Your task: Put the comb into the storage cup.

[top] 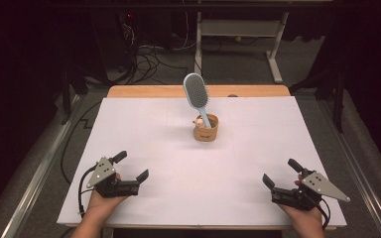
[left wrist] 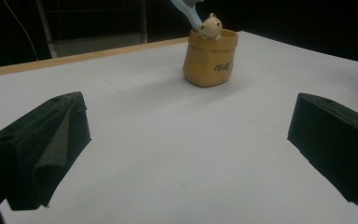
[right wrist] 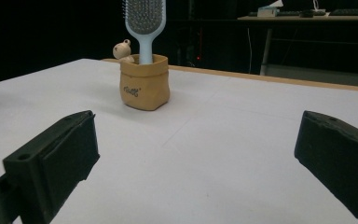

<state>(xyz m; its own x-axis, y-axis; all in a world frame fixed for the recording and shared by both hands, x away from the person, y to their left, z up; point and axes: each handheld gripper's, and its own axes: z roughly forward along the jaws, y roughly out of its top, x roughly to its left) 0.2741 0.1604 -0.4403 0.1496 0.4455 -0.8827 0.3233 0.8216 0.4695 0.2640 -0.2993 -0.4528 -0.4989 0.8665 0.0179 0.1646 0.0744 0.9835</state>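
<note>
Brush (top: 197, 94): upright in pouch (top: 206, 130), mid-table (top: 129, 129).
Left gripper (top: 132, 169): near edge, jaws spread.
Right gripper (top: 280, 175): near edge, jaws spread.

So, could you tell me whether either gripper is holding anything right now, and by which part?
Nothing is held: the left gripper and right gripper are open, apart from the hairbrush.

hairbrush (left wrist: 189, 10) head cut off, pouch lettering unreadable
</note>
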